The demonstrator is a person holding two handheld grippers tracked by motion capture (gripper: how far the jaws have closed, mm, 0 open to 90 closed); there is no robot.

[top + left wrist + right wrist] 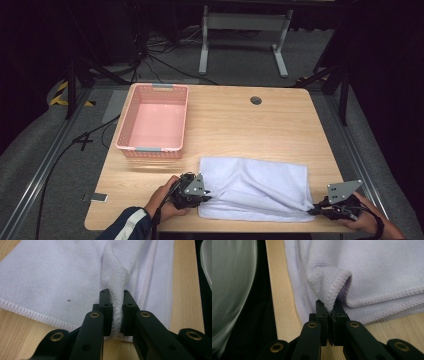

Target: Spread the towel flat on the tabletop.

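- The white towel (255, 187) lay folded on the near part of the desk (240, 125), in front of the pink basket (154, 121).
- It looked soft, light and limp, so it would likely sag and bunch wherever unsupported.
- The left gripper (200, 195) had its fingers (106, 312) clamped on a pinched corner; the right gripper (315, 210) was closed on the opposite corner's stitched hem.
- The hemmed corners seemed the firmest places to hold.

A towel (255, 187) lies on the table's (250, 125) near edge, between the left gripper (206, 196) and right gripper (314, 211). A basket (153, 120) sits behind, far left.
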